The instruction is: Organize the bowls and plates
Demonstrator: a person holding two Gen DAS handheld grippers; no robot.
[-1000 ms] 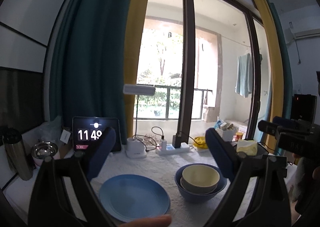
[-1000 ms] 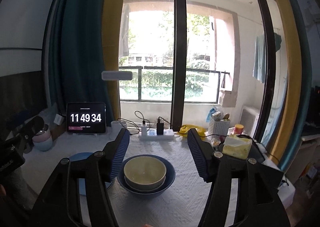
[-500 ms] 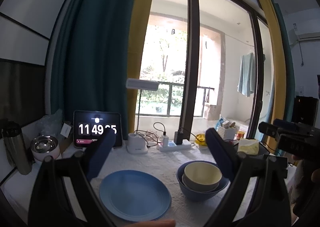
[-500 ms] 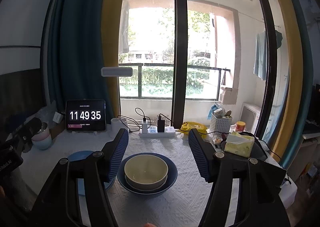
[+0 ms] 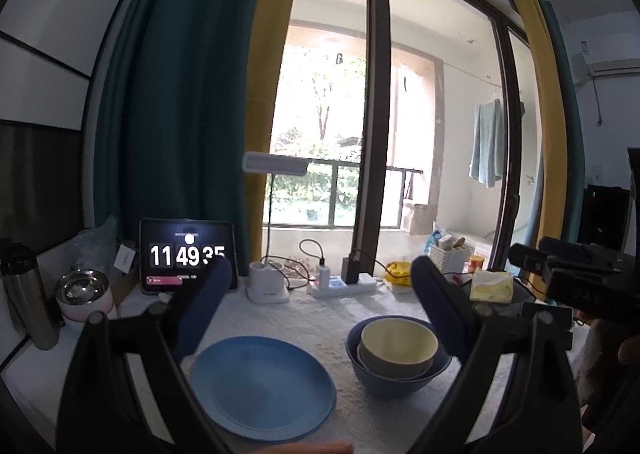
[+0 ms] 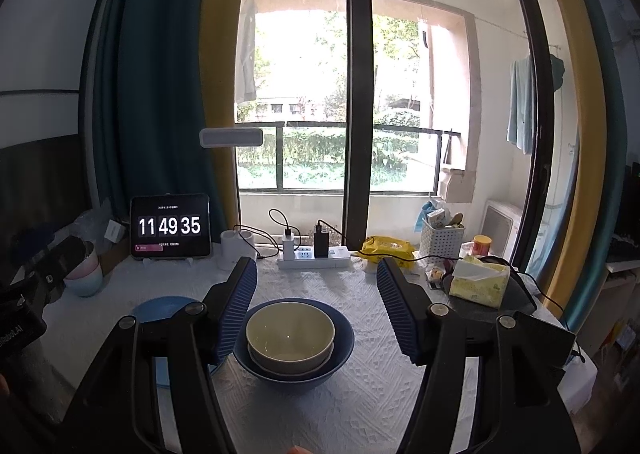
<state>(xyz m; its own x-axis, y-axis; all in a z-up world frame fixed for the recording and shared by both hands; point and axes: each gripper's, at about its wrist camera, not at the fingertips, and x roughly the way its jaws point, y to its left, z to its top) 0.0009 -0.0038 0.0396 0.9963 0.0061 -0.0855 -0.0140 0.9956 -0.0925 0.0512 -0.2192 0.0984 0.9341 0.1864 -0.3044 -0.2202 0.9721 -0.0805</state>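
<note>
On the worktop (image 6: pixel 360 406), nested bowls (image 6: pixel 290 338) sit beside a blue plate (image 5: pixel 262 386). Both claws, left claw (image 5: pixel 320 294) and right claw (image 6: pixel 316 294), are spread, empty. Bowls look rigid, smooth, probably breakable; grip the rim.

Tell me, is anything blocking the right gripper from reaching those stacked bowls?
Nothing visible does. The right gripper is open, and the cream bowl nested in the blue bowl sits straight ahead of it, with only bare tablecloth around.
</note>
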